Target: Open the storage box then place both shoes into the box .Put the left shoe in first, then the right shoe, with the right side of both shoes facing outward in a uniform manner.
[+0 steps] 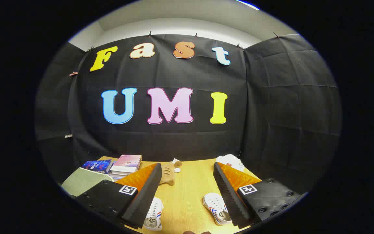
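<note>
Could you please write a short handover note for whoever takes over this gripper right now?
Gripper: open, fingers spread wide, holding nothing, above the wooden table.
Shoes: two white shoes on the table, one by the left finger, one by the right finger, apart from each other.
Beyond the fingers: a plush toy, a stack of books, a white object.
Done: nothing evident; no shoe picked up.
Left: open the storage box, left shoe in first, then right.
</note>
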Demonstrator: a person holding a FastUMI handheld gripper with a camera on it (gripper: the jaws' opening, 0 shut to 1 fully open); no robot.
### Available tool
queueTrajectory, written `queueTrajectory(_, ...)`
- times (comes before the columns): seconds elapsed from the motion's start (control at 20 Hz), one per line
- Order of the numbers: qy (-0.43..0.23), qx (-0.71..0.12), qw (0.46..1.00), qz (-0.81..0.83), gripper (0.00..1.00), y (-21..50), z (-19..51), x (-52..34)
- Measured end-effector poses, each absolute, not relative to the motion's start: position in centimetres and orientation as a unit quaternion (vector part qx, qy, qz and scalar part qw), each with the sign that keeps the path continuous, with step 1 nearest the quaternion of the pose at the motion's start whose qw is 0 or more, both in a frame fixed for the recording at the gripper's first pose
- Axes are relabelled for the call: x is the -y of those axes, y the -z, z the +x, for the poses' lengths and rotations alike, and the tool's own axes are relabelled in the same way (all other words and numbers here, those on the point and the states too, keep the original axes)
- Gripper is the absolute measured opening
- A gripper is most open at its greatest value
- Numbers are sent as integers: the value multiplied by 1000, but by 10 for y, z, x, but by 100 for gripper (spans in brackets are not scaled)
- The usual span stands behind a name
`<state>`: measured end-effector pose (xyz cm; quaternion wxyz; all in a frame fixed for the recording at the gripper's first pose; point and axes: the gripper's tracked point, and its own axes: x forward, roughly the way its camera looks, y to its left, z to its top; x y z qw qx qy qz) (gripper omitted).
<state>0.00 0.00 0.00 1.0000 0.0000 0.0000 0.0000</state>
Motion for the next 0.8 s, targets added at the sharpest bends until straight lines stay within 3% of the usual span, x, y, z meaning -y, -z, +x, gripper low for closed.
queueTrajectory(0.8, -13, -12, 1000, -12, 97, 6, 2, -7)
